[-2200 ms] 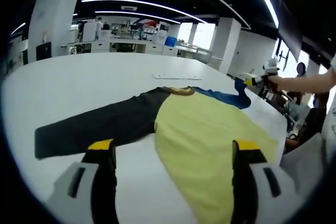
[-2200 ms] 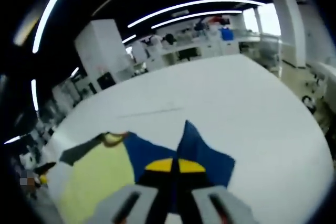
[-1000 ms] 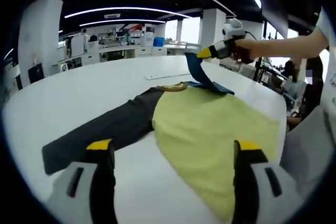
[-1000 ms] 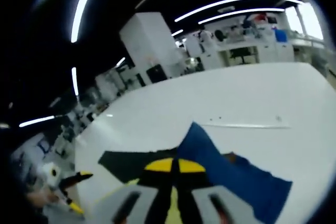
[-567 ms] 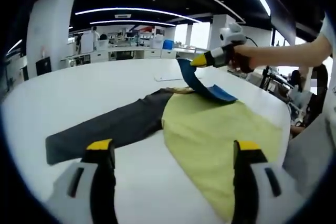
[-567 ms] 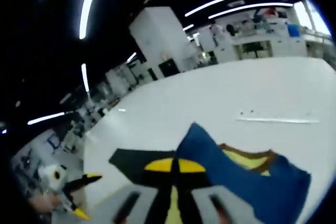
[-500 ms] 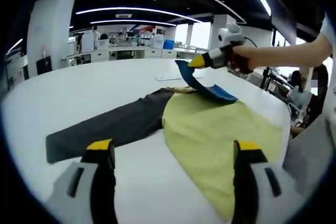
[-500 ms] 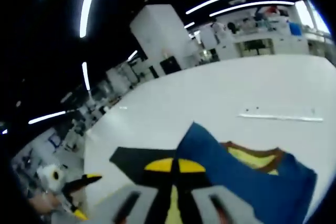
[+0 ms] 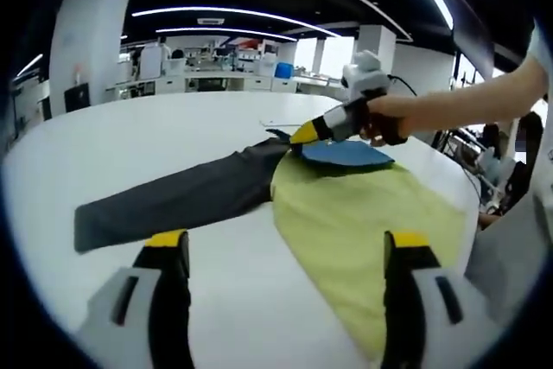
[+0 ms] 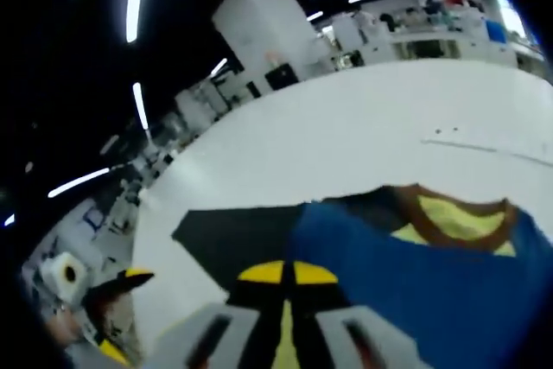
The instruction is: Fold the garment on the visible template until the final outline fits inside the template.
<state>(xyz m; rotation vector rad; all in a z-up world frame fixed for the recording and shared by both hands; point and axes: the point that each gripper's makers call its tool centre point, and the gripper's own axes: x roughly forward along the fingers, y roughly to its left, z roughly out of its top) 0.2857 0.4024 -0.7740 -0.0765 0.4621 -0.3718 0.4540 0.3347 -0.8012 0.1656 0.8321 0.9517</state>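
Observation:
The garment lies flat on the white table [image 9: 104, 144]. Its body [image 9: 354, 213] is yellow-green, and a dark grey sleeve [image 9: 173, 198] stretches out to the left. The blue sleeve [image 9: 346, 155] is folded over the top of the body. My right gripper [image 9: 300, 137], held by a hand, is shut on the blue sleeve's end, low over the collar area. In the right gripper view its shut jaws [image 10: 285, 272] pinch the blue sleeve [image 10: 415, 291], beside the brown collar [image 10: 449, 212] and the dark sleeve [image 10: 229, 235]. My left gripper [image 9: 285, 244] hangs open above the near table edge, holding nothing.
A thin pale strip [image 10: 488, 151] lies on the table beyond the collar. A person's arm [image 9: 467, 105] reaches in from the right. A fingertip [image 10: 131, 278] of my left gripper shows at lower left. Desks and white pillars stand far behind the table.
The right gripper has carried the blue sleeve leftward and down, laying it flat over the upper body near the collar. The left gripper has stayed open in place.

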